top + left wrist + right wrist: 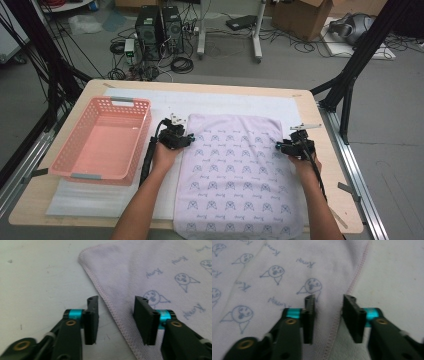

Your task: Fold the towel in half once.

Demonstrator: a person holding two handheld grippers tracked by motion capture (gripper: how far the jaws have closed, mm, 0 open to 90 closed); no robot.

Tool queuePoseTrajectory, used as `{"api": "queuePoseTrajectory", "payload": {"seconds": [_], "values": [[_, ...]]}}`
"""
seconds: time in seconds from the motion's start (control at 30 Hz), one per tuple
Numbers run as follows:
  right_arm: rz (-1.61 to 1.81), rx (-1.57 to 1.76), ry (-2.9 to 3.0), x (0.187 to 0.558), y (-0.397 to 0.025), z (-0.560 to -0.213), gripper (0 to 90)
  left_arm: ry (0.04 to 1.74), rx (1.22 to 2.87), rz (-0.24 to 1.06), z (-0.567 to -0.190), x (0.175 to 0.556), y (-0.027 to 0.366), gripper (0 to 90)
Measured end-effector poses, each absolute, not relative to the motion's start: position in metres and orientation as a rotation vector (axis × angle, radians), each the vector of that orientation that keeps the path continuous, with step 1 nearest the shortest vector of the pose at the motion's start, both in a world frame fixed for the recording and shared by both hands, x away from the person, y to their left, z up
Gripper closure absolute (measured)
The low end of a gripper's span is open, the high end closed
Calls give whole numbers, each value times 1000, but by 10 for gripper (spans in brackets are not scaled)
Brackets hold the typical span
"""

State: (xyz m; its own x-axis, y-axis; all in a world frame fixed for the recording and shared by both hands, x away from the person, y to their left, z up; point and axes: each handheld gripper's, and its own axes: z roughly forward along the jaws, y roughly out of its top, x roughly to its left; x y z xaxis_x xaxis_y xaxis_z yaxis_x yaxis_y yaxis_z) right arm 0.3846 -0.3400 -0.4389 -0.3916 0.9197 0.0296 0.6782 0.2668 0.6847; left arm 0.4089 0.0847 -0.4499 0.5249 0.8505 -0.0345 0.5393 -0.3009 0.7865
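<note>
A pale lilac towel (235,175) printed with small blue faces lies flat on the white mat, reaching past the table's near edge. My left gripper (184,136) stands at its left edge near the far corner. In the left gripper view, the left gripper (116,315) is open with the towel's stitched hem (110,306) running between the jaws. My right gripper (282,146) is at the towel's right edge. In the right gripper view, the right gripper (329,315) is open and straddles the hem (337,320). Neither holds the cloth.
A pink plastic basket (102,170) sits on the left of the white mat (165,100), close to my left forearm. The wooden table edge (330,150) lies just right of the right gripper. Black frame legs, computers and cables stand on the floor beyond.
</note>
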Motion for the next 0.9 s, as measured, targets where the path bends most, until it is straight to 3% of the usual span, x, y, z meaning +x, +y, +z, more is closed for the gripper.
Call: {"api": "queuePoseTrajectory", "payload": {"seconds": [0.03,0.07,0.17,0.47,0.9], "values": [[889,1459,2172,384,-340,-439,755,1107,1993,486,-449,408,85,694],[903,1461,2178,384,-339,-439,818,1100,1994,478,-450,407,82,859],[892,1454,2184,385,-336,-438,859,1139,1976,469,-448,408,82,874],[1043,1487,2008,390,-345,-427,867,1210,1766,533,-428,415,96,878],[1202,1481,2008,366,-356,-409,861,1115,1793,457,-409,389,107,875]]}}
